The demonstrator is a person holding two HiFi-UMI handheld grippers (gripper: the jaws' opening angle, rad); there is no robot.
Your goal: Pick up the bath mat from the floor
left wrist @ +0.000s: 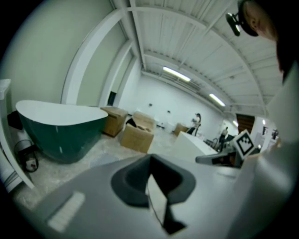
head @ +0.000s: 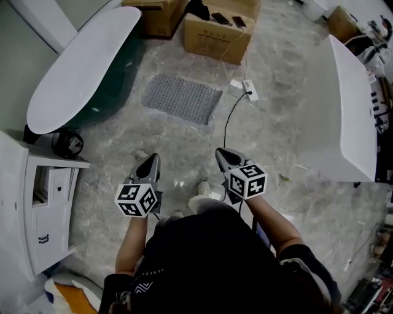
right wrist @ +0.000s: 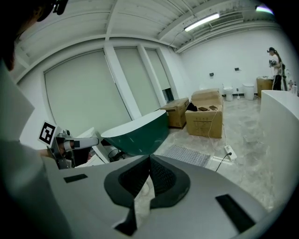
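The left gripper [head: 151, 160] and right gripper [head: 222, 154] both have jaws pressed together. The mat [head: 182, 98] lies flat on the floor [head: 184, 144] ahead, near the tub [head: 86, 67]; the left gripper view blurs it.

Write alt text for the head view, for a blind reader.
A grey rectangular knobbly bath mat lies flat on the marbled floor, ahead of a person holding the left gripper and right gripper, both with fingers closed. A dark green white-rimmed bathtub stands left of the mat; cardboard boxes sit beyond.

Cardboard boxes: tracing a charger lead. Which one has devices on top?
The box nearest the bath mat: two dark devices on top, a lead trailing down.
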